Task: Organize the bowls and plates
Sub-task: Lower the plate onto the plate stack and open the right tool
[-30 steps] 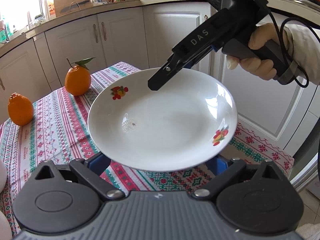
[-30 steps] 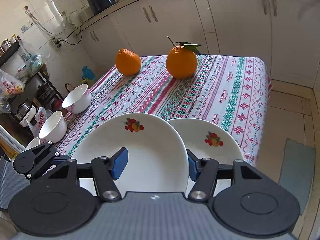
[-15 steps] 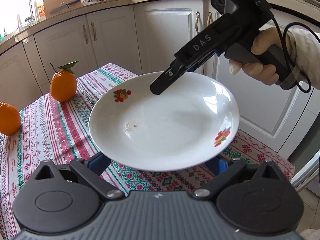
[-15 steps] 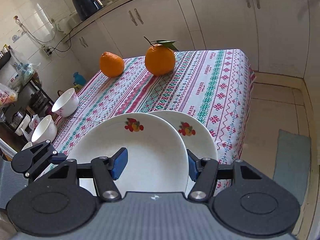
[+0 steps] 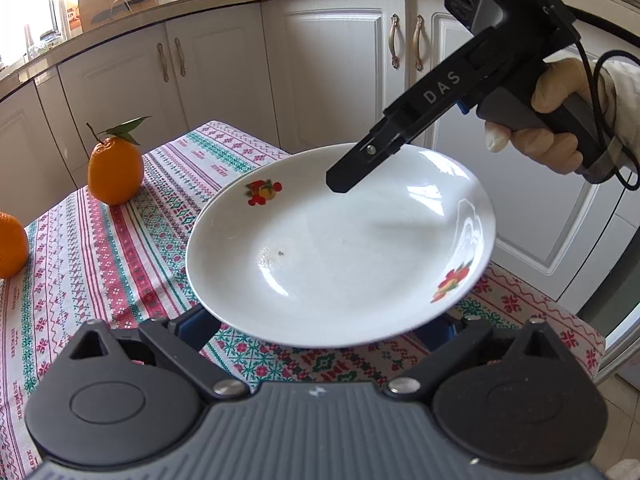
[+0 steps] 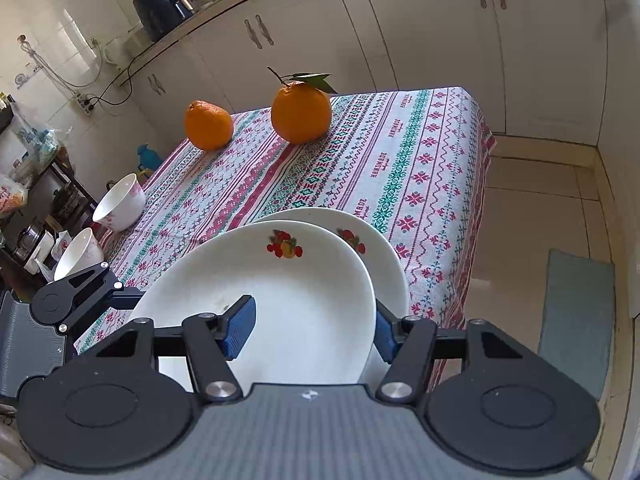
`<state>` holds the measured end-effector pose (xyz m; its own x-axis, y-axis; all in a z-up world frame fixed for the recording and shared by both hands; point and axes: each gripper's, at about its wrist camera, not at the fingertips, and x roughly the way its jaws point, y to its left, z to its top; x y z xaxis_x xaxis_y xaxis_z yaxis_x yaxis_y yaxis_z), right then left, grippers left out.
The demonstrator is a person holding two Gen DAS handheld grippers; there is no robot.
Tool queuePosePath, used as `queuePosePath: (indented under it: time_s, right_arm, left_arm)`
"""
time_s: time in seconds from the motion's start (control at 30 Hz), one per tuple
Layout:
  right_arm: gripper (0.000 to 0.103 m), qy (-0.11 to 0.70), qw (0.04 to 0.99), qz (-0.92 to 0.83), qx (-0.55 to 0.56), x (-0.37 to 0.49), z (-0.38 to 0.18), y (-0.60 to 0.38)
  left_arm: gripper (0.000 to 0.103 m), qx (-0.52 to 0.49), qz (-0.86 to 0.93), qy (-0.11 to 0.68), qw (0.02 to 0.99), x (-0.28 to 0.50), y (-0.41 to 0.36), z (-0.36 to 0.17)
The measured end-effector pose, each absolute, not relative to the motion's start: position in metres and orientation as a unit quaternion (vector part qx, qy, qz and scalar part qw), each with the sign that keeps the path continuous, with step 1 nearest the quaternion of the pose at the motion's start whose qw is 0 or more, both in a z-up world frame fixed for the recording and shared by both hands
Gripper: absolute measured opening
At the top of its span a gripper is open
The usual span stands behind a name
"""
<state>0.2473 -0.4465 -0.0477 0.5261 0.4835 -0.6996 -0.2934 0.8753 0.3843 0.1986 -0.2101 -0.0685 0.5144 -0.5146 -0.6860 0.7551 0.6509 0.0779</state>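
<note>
Since a second ago: carried lower and further in over the tablecloth (image 6: pixel 420 152), both hands travelling together. Held plate (image 6: pixel 288 300) now overlapping most of the second plate (image 6: pixel 384 256), which lies flat near the cloth's right-hand edge and earlier showed far more of its face. Oranges and bowls unmoved on the cloth.

Held plate clear of the table, nearly level, just above the second plate; cannot tell whether the two touch.

Right gripper (image 6: pixel 316 332) angled downward, narrow, clamped on the held plate's rim with one blue pad on top of the plate and the other beneath. Gloved right hand (image 5: pixel 556 120) wrapped round the grip, seen across the plate in the left view.

Left gripper (image 5: pixel 320 332) also tilted down, jaws standing wide, tips hidden under the plate's near edge; cannot tell whether touching it.

Leafy orange (image 6: pixel 300 112) and plain orange (image 6: pixel 208 124) at the far end. Two bowls (image 6: pixel 120 202) (image 6: pixel 78 252) at the left edge.
</note>
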Motion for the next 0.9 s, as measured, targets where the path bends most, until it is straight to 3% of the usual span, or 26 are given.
queuePosePath:
  time_s: [0.9]
  right_arm:
    - [0.067,0.438,0.871,0.2,0.099,0.232,-0.04,-0.449]
  left_arm:
    - [0.102,0.171,-0.381,0.324,0.849,0.202,-0.207,-0.072]
